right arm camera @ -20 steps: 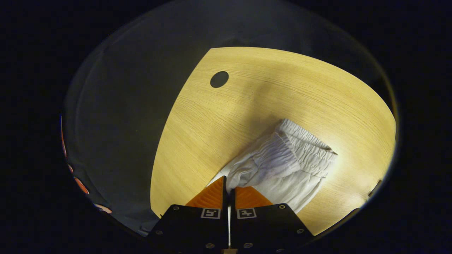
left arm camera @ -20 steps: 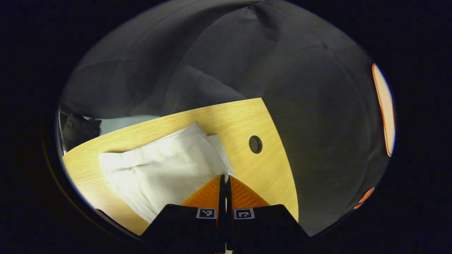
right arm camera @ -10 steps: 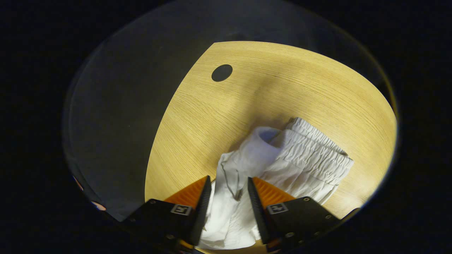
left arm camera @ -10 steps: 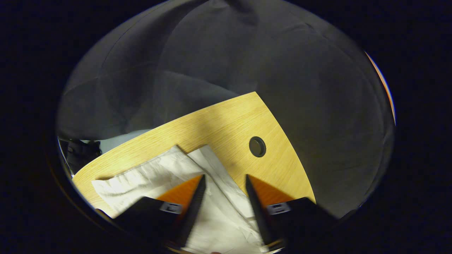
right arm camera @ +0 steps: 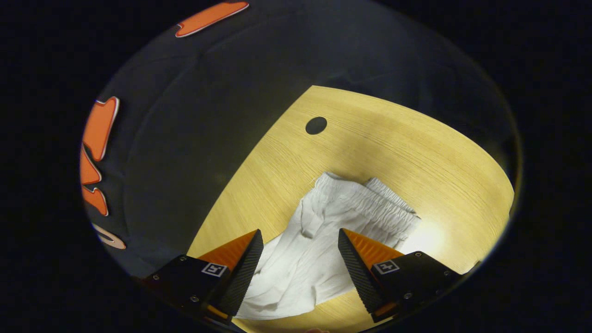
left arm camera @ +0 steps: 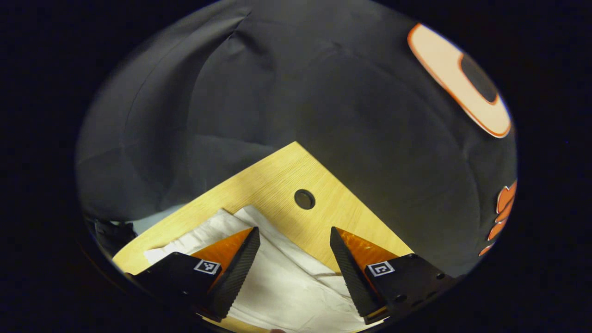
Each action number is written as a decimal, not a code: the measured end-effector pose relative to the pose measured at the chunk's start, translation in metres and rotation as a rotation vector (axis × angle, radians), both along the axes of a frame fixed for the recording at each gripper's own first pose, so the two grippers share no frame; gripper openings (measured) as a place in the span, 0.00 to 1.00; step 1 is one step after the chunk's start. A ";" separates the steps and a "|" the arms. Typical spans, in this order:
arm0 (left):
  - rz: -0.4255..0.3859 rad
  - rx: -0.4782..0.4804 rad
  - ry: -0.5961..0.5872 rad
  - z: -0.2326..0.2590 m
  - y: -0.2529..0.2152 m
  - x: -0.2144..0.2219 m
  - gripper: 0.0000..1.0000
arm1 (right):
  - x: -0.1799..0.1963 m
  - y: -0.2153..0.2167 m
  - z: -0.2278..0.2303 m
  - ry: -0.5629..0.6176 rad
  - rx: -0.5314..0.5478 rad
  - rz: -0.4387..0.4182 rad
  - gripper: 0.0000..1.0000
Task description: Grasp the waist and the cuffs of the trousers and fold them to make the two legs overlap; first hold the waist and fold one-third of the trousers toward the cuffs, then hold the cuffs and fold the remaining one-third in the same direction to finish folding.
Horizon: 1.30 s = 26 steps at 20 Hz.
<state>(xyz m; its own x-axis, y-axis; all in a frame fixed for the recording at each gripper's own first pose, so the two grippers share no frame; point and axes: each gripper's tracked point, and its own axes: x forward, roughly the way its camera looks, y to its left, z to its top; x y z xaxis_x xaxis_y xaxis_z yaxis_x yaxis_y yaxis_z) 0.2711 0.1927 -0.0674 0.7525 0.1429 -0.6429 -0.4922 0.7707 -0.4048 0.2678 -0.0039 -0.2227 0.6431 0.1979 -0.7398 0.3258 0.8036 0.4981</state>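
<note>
Left gripper view: left gripper (left arm camera: pixel 293 233) held with jaws spread wide and released, white crumpled cloth trousers (left arm camera: pixel 286 282) laid on light wooden table (left arm camera: pixel 277 178) near round cable hole (left arm camera: pixel 304 199), lower edge cut off; right gripper view: right gripper (right arm camera: pixel 299 236) likewise released, elastic waist (right arm camera: pixel 370 203) seen folded, nothing gripped.

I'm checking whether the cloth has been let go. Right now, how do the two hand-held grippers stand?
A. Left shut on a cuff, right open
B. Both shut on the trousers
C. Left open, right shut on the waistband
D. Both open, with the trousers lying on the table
D: the left hand-held gripper and the right hand-held gripper each show fingers spread wide apart, with the white trousers lying loose on the wooden table between them.
</note>
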 end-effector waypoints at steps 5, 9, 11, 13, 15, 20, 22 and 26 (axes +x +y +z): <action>-0.118 0.165 -0.111 0.054 -0.024 -0.019 0.99 | -0.044 -0.015 0.027 -0.085 0.023 0.023 0.99; -0.183 0.376 -0.184 0.082 -0.034 -0.029 0.99 | -0.078 -0.049 0.009 -0.094 -0.015 -0.030 0.99; -0.211 0.430 -0.209 0.086 -0.038 -0.028 0.99 | -0.086 -0.064 -0.008 -0.081 -0.021 -0.064 0.99; -0.229 0.497 -0.231 0.089 -0.037 -0.028 0.99 | -0.087 -0.077 -0.023 -0.086 -0.009 -0.108 0.99; -0.250 0.548 -0.242 0.088 -0.037 -0.026 0.99 | -0.084 -0.086 -0.040 -0.087 0.006 -0.133 0.99; -0.260 0.588 -0.235 0.092 -0.035 -0.026 0.99 | -0.056 -0.102 -0.072 -0.083 0.006 -0.188 0.99; -0.256 0.606 -0.239 0.097 -0.039 -0.027 0.99 | -0.041 -0.104 -0.078 -0.095 0.021 -0.212 0.99; -0.240 0.622 -0.226 0.093 -0.043 -0.027 0.99 | -0.027 -0.100 -0.095 -0.069 0.053 -0.227 0.99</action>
<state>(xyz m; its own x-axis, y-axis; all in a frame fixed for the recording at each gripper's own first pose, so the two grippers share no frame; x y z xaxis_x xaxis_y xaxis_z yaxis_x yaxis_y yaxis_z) 0.2439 0.1498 0.0255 0.9148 0.2465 -0.3199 -0.2354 0.9691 0.0737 0.2412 -0.1036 -0.3177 0.7244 0.0793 -0.6848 0.4588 0.6859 0.5648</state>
